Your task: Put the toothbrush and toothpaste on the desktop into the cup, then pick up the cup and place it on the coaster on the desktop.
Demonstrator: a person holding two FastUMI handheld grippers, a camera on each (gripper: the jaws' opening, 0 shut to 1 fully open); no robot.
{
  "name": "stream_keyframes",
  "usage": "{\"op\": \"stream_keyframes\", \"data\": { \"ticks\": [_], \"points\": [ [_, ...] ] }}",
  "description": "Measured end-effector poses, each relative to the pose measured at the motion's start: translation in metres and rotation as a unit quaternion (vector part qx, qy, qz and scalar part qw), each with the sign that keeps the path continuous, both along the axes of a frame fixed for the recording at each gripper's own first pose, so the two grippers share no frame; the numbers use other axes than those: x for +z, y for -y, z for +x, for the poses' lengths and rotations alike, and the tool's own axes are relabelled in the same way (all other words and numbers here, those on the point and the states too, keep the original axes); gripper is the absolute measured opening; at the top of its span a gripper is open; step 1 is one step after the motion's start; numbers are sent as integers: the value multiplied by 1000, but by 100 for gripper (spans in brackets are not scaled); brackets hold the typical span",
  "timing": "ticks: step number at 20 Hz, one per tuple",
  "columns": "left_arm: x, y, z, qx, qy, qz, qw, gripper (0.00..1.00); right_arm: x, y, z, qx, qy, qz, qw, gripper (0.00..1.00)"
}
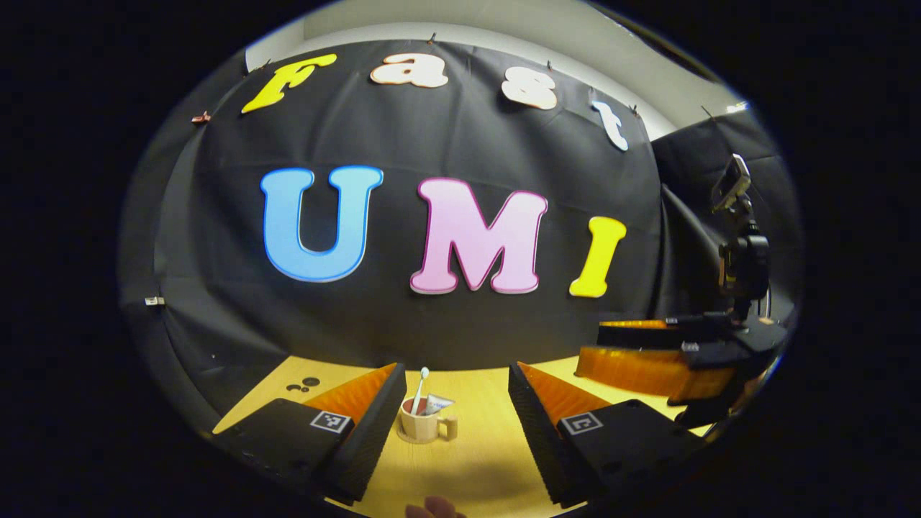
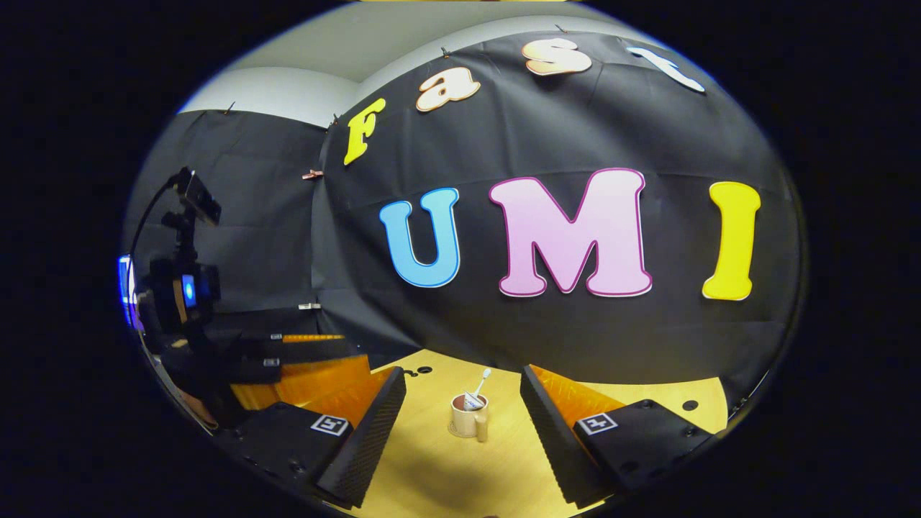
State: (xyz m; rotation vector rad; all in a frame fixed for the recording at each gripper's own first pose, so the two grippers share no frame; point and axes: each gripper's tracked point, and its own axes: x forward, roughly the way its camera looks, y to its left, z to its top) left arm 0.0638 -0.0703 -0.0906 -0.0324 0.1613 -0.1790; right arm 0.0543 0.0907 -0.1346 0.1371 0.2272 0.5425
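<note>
Your cup (image 1: 424, 423) stands upright on the coaster (image 1: 404, 436) on the desktop (image 1: 475, 460), with the toothbrush (image 1: 419, 388) and toothpaste (image 1: 437, 405) leaning inside it. Both grippers are released and hold nothing: the left gripper (image 1: 452, 432) and the right gripper (image 2: 464, 432) each have the cup dead ahead between spread fingers, well clear of it. The handle points back toward you. Judging by this, the task looks finished; draw straight back
</note>
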Motion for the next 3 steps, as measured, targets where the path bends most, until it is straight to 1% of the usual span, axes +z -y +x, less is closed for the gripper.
{"op": "stream_keyframes", "data": {
  "ticks": [2,3],
  "points": [
    [32,10,-4,-4,29,-3,1000,91,17,2,-8,1,7,4,1000,99],
    [48,11,-11,-1,43,-1,999,92,29,7,-14,0,15,2,1000,99]
  ]
}}
